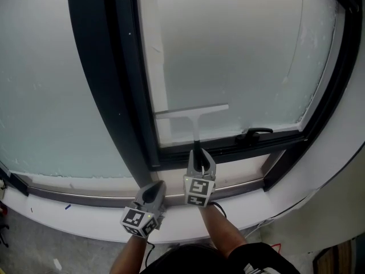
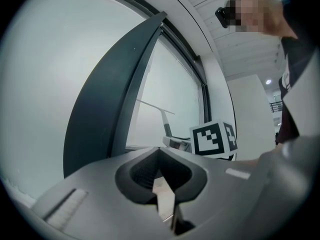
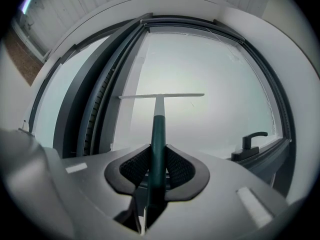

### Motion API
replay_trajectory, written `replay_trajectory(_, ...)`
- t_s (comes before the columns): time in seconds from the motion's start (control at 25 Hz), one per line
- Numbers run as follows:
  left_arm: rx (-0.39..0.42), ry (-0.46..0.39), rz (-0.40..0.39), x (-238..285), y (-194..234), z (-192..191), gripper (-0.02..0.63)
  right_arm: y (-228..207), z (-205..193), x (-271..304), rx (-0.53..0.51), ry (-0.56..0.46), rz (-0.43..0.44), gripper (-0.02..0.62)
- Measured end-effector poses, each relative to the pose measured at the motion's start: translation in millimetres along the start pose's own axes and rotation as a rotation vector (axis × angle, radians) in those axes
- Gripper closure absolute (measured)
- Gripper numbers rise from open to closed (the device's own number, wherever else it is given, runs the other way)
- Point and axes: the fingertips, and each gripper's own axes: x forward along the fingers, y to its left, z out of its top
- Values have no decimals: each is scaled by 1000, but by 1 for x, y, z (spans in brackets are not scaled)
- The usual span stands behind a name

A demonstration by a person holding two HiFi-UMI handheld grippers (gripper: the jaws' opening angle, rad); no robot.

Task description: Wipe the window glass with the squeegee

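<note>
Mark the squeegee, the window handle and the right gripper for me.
squeegee (image 1: 192,111), head view, middle of its blade.
window handle (image 1: 254,135), head view, on its black lever.
right gripper (image 3: 159,161), right gripper view, between jaws shut on the squeegee's stem.

The head view looks steeply down from above the sill (image 1: 274,207) onto the lower glass (image 1: 239,44), with the left gripper (image 1: 154,188) and right gripper (image 1: 199,156) near its bottom edge. The left gripper view sits close behind its jaws, facing up along the dark frame (image 2: 105,94), the other gripper's marker cube (image 2: 214,138) just ahead. The right gripper view faces the glass squarely. All three share the squeegee (image 1: 193,112).
</note>
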Motion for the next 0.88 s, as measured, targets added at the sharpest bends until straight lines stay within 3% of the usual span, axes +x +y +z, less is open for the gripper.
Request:
replay_trajectory(0.6,-14,38,-30,-13,3,-10,607,6,-35,-16,7,74,-25,499)
replay_trajectory(0.88,-26,46,-45,-14,5,-14,607,11,-43,-28,70,112,-30,499)
